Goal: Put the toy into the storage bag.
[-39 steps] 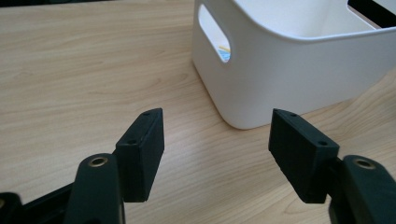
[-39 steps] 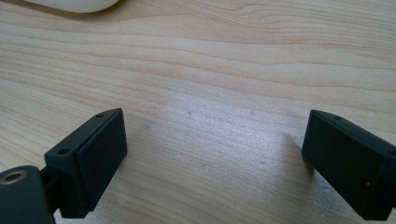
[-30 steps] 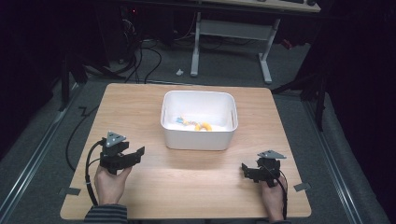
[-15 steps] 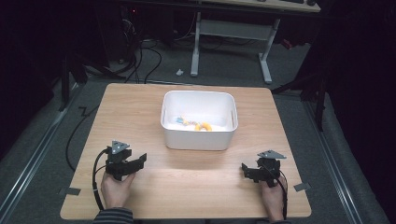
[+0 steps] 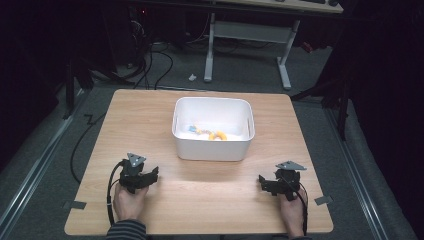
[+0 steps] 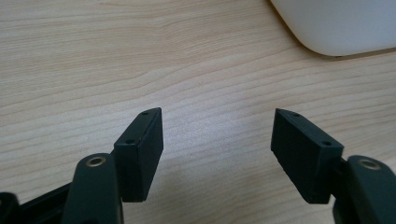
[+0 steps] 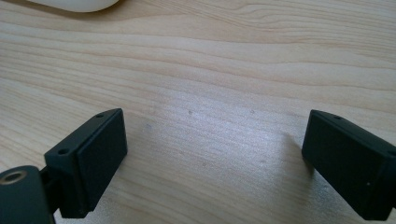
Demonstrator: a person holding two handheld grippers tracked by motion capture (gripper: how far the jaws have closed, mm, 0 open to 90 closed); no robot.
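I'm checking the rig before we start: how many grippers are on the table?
2. The left gripper rests near the table's front left, the right gripper near its front right, both with open, empty jaws, on the near side of the white bin.

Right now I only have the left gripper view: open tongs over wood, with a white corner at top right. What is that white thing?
Observer: It's a white bin with rounded corners, standing mid-way across the wooden table, ahead of both hands.
Operator: Is anything in it?
Observer: A few small items, among them an orange-yellow piece and a bluish piece. They are too small to identify.
Operator: And the other hand?
Observer: The right tongs are near the table's front right corner, open, with only bare wood between the jaws.
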